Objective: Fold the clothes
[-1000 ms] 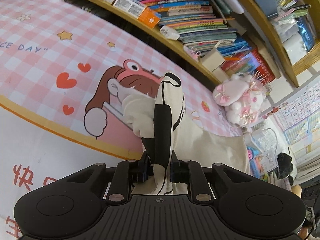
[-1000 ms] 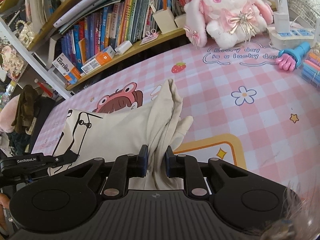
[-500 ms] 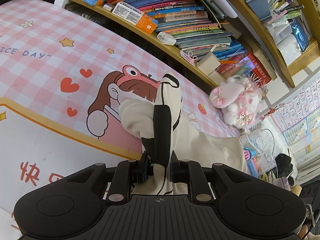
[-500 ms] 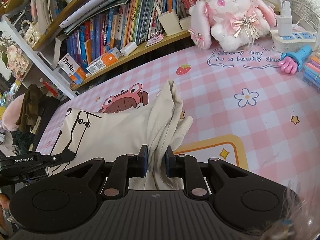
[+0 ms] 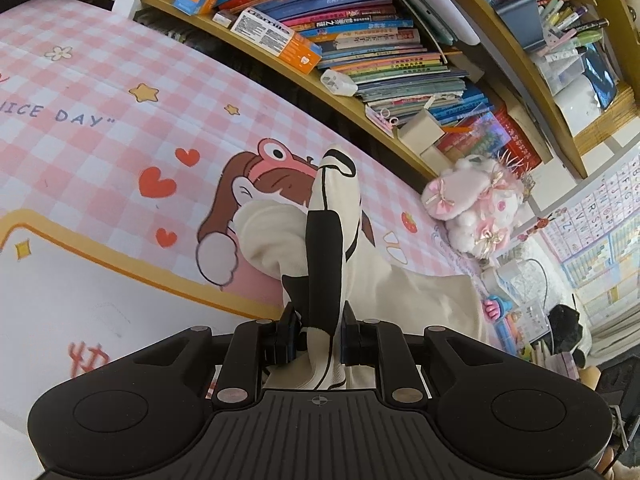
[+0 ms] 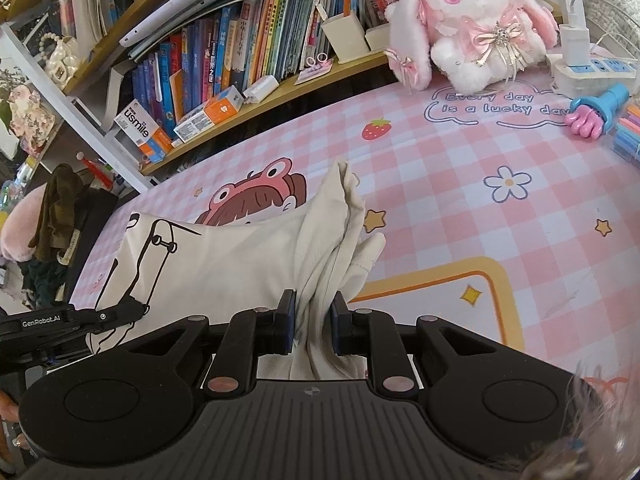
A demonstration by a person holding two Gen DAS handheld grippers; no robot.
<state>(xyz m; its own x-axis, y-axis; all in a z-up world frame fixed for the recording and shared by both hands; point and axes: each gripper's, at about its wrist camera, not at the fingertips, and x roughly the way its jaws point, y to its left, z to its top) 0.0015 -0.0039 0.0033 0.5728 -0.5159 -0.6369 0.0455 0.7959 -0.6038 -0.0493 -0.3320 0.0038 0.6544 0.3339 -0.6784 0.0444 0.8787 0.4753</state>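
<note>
A cream garment (image 6: 240,264) with a black line drawing is stretched between both grippers above the pink checked table mat (image 6: 480,216). My left gripper (image 5: 319,322) is shut on the garment's end that carries the black print (image 5: 324,264), bunched fabric rising between its jaws. At the opposite end, my right gripper (image 6: 313,320) is shut on a gathered cream fold (image 6: 336,240). The left gripper (image 6: 116,314) also shows at the left edge of the right wrist view, holding the printed end.
A bookshelf (image 5: 360,52) full of books runs along the table's far side. A pink-and-white plush rabbit (image 6: 472,28), a power strip (image 6: 592,68), a blue and pink toy (image 6: 596,112) and coloured pens (image 6: 630,132) stand at the right. Dark clothes (image 6: 56,216) hang left.
Both grippers, still holding the garment, have drawn back and up from the shelf; the table mat and plush rabbit sit a little farther off in both views.
</note>
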